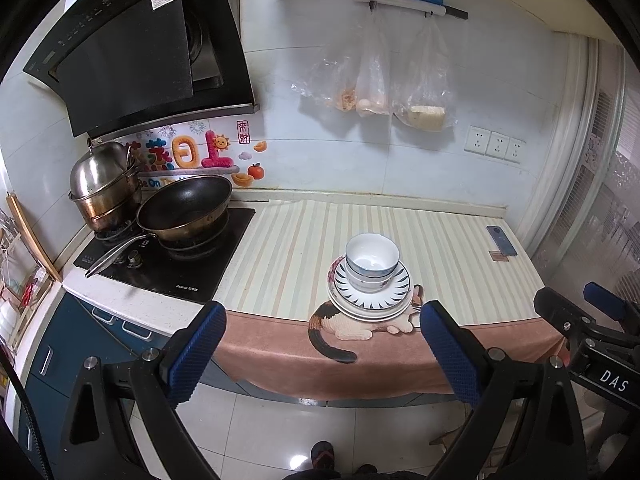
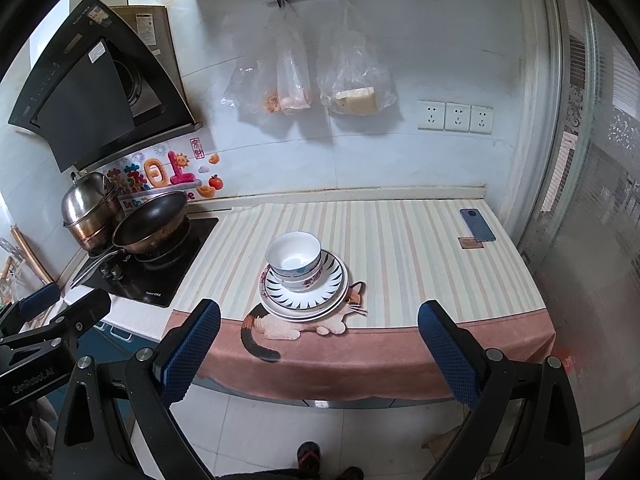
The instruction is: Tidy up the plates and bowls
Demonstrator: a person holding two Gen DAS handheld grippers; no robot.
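A stack of white bowls (image 1: 372,262) (image 2: 294,260) sits on a pile of plates (image 1: 370,298) (image 2: 306,296), the top one with a dark radial rim pattern. The pile rests on the striped cloth near the counter's front edge, above a cat picture. My left gripper (image 1: 322,344) is open with nothing between its blue pads, held back off the counter edge. My right gripper (image 2: 320,344) is open too and equally far back. The right gripper shows at the right edge of the left wrist view (image 1: 580,320); the left gripper shows at the left of the right wrist view (image 2: 60,312).
A black hob (image 1: 168,256) at the left carries a frying pan (image 1: 186,208) and a steel pot (image 1: 104,184), under a range hood (image 1: 136,56). A phone (image 1: 502,241) (image 2: 477,225) lies at the counter's right end. Plastic bags (image 1: 380,80) hang on the wall.
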